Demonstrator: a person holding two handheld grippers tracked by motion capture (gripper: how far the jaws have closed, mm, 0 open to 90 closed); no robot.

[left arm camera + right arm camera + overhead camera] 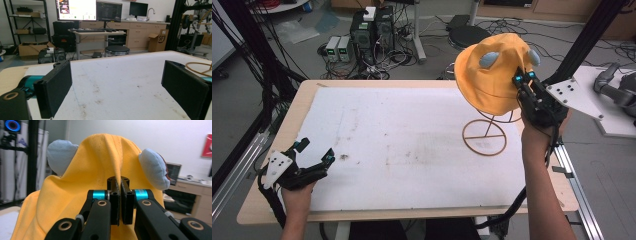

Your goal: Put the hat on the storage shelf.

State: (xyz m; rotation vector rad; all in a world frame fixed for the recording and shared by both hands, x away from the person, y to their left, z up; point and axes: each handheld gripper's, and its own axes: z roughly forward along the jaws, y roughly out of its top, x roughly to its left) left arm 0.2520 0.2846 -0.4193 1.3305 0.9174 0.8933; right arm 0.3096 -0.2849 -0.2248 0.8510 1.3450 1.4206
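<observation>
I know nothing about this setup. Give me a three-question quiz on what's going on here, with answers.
1. True or false: the right tongs are pinching a fold of the yellow hat.
2. What stands under the hat? A) a wire stand B) a box C) a bowl
3. Fill in: the left tongs are ____, holding nothing, low over the white mat.

Key:
1. True; the jaws are closed on the cloth between its two blue ears.
2. A, the wire stand, with its ring base on the mat.
3. open
</observation>
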